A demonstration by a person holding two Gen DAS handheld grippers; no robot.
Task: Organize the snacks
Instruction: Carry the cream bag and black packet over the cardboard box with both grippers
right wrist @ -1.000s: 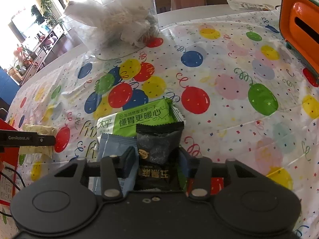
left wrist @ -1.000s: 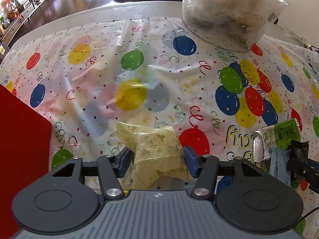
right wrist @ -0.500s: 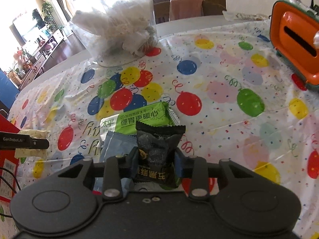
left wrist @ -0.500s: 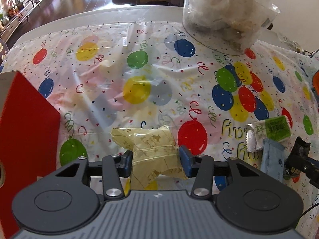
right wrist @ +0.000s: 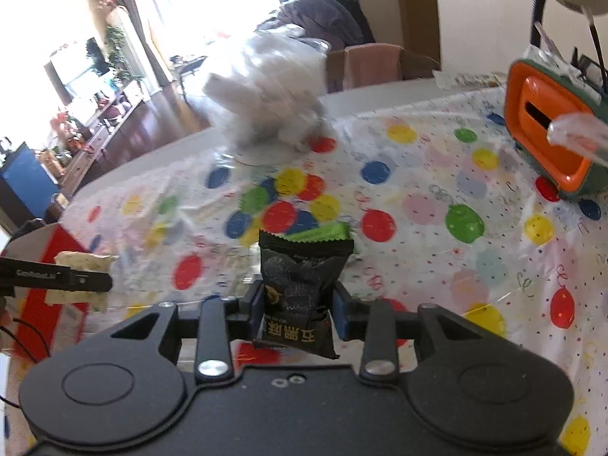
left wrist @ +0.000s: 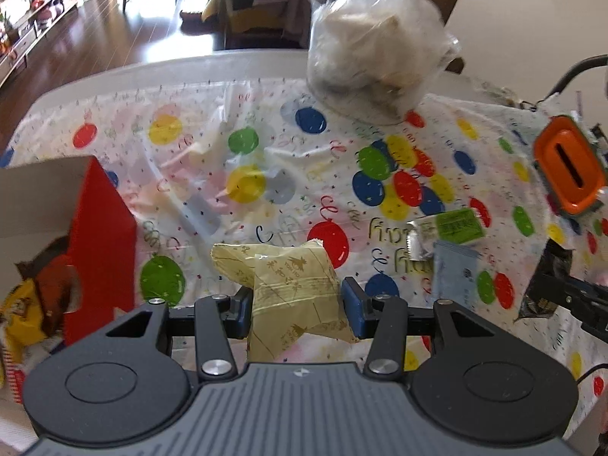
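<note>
While my left gripper [left wrist: 296,306] pinches the pale yellow snack packet [left wrist: 294,288] across its middle, the wrapper bulges between the pads, so I judge it light, soft and crinkly, best held at the waist where the filling gives the film some body. My right gripper [right wrist: 298,309] is likewise pressed onto the black snack packet [right wrist: 300,288], upright, gripped low on its sides; its glossy film looks slippery, so a firm but gentle squeeze suits it. Both packets are lifted above the balloon-print tablecloth [left wrist: 266,144]. At my near left stands the open red box [left wrist: 102,235], with wrapped snacks already inside. To the right lie a light blue sachet [left wrist: 454,269] and, just beyond it, a green packet [left wrist: 456,224]. Farther off sits a clear bag [left wrist: 376,60] and, far right, an orange container [left wrist: 570,167].
</note>
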